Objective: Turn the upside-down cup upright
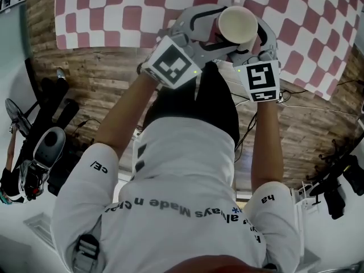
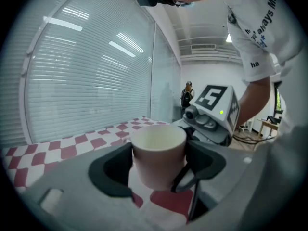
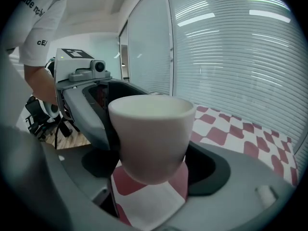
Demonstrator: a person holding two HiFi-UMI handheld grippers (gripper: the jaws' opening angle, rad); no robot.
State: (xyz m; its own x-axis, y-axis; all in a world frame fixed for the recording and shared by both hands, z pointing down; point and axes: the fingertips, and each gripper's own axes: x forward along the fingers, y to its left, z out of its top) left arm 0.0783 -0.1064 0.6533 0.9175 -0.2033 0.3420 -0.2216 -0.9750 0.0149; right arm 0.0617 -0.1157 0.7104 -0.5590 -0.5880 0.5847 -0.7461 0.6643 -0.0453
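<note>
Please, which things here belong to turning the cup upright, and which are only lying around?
Belong to the job:
- cup, upright
- left gripper and right gripper, both shut on it
- checkered cloth below

Only lying around:
- cables on the floor
- black equipment at the left
- black gear at the right

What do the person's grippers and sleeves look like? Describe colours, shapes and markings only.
Both the left gripper and right gripper have smooth pale grey shells with black, rounded jaw pads. Each carries a cube bearing black-and-white square markers and a small green light. The person wears a white T-shirt whose short sleeves carry dark lettering.
</note>
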